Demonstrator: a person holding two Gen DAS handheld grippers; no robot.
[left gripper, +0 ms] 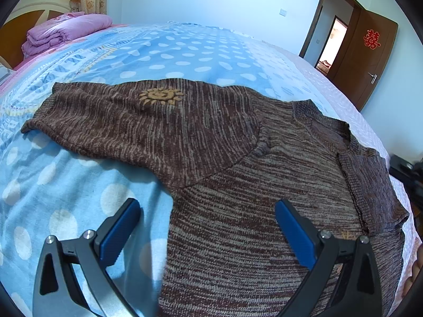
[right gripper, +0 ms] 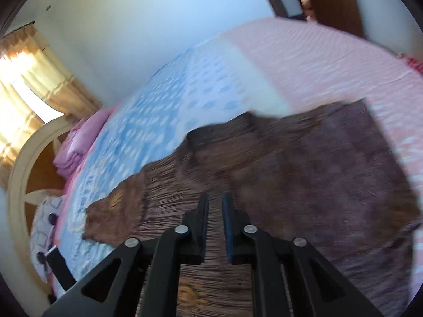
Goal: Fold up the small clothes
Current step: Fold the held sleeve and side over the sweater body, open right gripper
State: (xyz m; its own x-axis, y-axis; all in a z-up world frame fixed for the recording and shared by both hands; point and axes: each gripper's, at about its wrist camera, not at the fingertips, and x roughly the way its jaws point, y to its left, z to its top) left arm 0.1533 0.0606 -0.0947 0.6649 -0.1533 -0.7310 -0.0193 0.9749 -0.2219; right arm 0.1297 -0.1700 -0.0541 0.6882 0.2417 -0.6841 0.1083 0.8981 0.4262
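Observation:
A brown knitted sweater (left gripper: 238, 145) lies flat on the bed. One sleeve with a yellow sun motif (left gripper: 161, 96) stretches out to the left. The ribbed right side (left gripper: 370, 179) lies folded in over the body. My left gripper (left gripper: 207, 203) hovers wide open over the sweater's near left edge, with nothing between its blue pads. The right wrist view is motion-blurred. There my right gripper (right gripper: 214, 196) hangs above the sweater (right gripper: 290, 171). A narrow gap shows between its pads and no cloth is in it.
A blue dotted bedspread (left gripper: 185, 52) covers the bed, and a pale pink sheet (right gripper: 304, 60) covers its far side. A folded pink quilt (left gripper: 66, 30) lies by the headboard (right gripper: 23, 163). A brown door (left gripper: 364, 58) stands open at the back right.

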